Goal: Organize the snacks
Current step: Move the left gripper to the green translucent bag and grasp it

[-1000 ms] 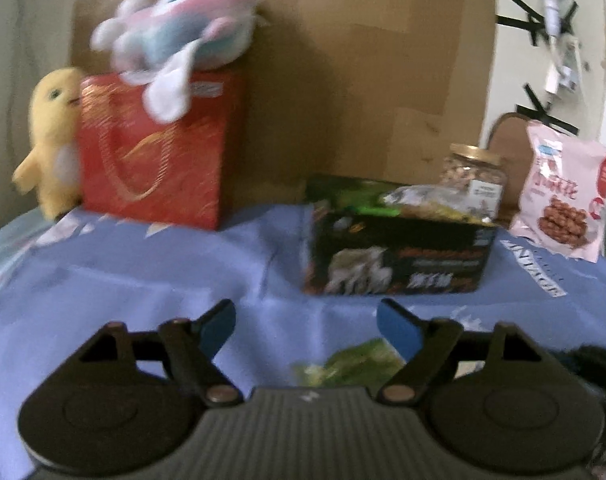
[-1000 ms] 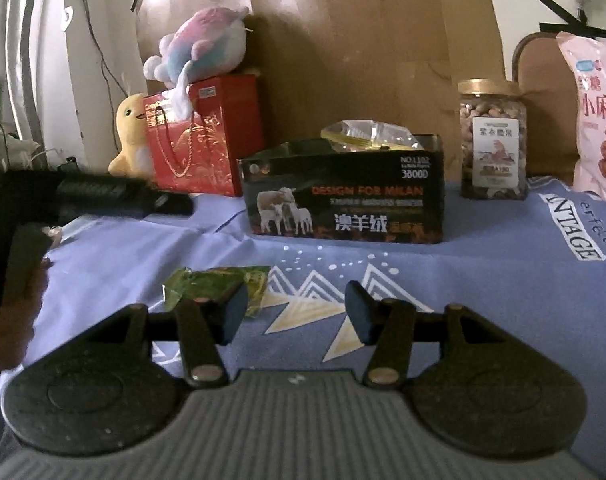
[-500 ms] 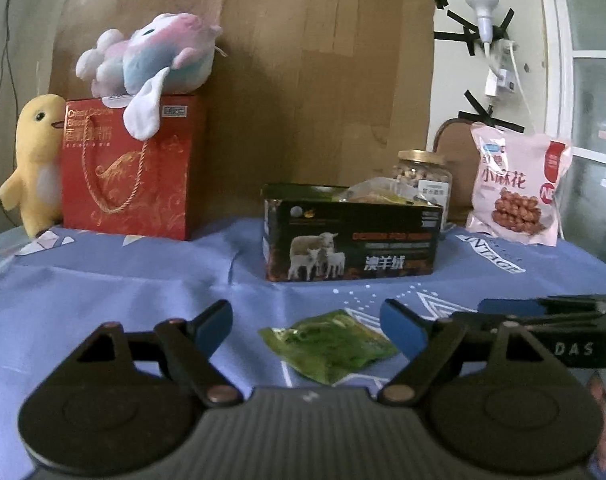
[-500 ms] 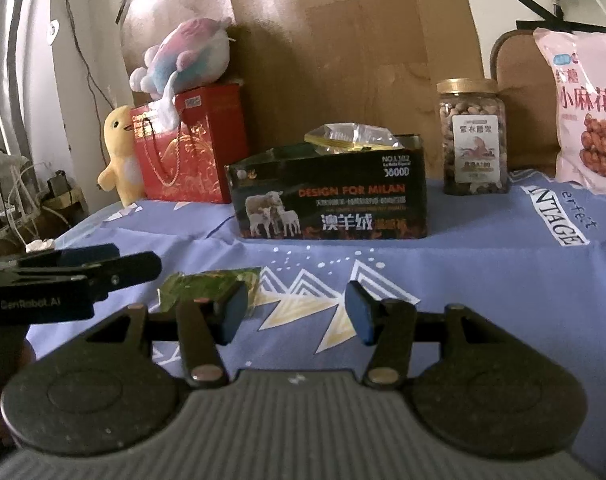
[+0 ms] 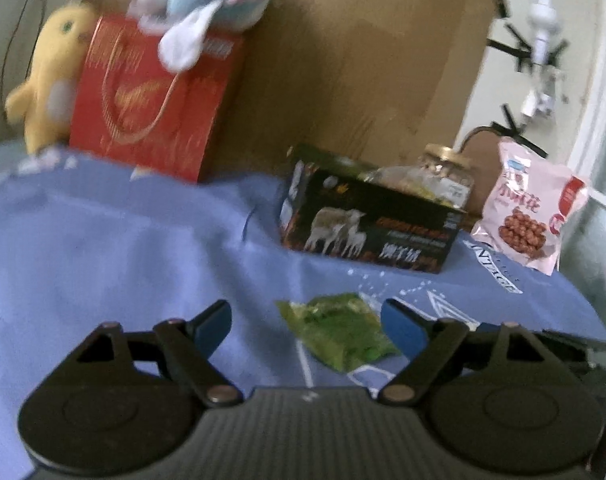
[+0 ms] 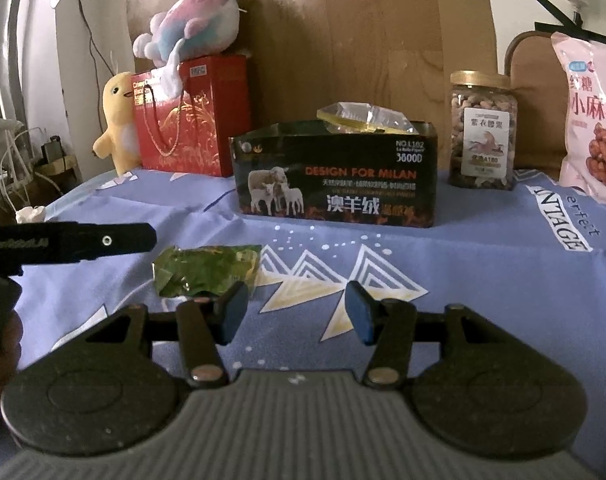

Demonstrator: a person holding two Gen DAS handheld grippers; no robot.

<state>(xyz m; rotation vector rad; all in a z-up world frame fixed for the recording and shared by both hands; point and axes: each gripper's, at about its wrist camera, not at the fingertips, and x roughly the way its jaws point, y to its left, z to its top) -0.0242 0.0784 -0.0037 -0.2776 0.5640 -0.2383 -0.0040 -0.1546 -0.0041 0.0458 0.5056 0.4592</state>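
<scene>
Here, crinkly green packet [image 5: 339,334], flat on cloth [image 5: 123,248], between left gripper [image 5: 305,322] fingers.

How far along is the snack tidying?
One clear packet already sits in the dark box. Nothing is in hand: left hand-held gripper and right hand-held gripper are both open. The green packet lies on the blue cloth, unboxed.

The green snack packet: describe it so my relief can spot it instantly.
On the blue tablecloth, look in front of the black sheep-print box, toward its left. The green snack packet lies flat there, alone; it is the only crinkly green foil item and the only snack out in the open.
</scene>
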